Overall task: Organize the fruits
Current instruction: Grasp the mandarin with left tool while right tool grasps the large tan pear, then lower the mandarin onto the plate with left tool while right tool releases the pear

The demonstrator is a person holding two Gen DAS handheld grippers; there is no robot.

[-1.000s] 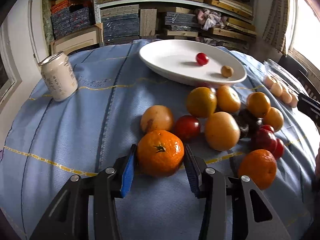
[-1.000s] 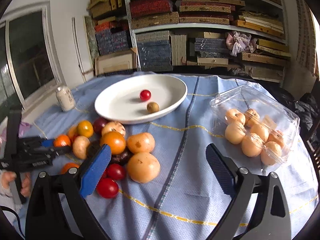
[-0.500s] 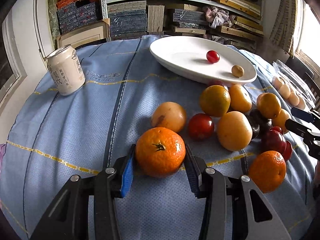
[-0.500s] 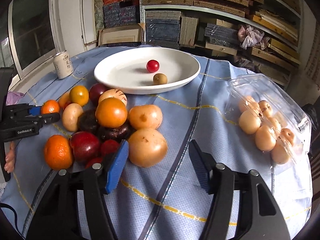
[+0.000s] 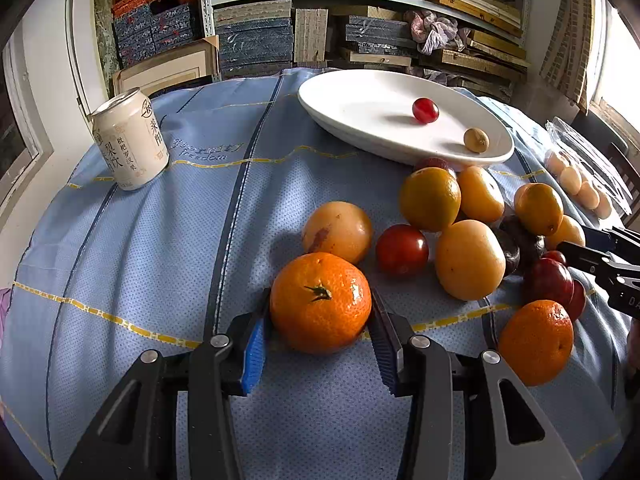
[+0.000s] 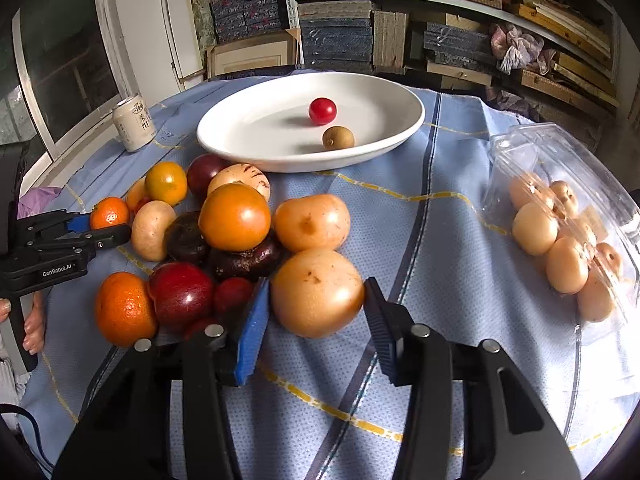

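Note:
My left gripper is shut on an orange tangerine, held just above the blue cloth. It also shows in the right wrist view. My right gripper has its jaws on both sides of a tan round fruit at the near edge of the fruit pile; the pads touch or nearly touch it. The white plate behind the pile holds a red cherry tomato and a small brown kiwi. The pile has orange, tan, red and dark purple fruits.
A white drink can stands on the cloth at far left. A clear plastic box of pale round fruits lies at the right. A second tangerine lies near the right gripper. Stacked shelves stand behind the table.
The left gripper has lifted the tangerine slightly and moved closer to the plate. The right gripper has moved down and forward and narrowed around the tan fruit.

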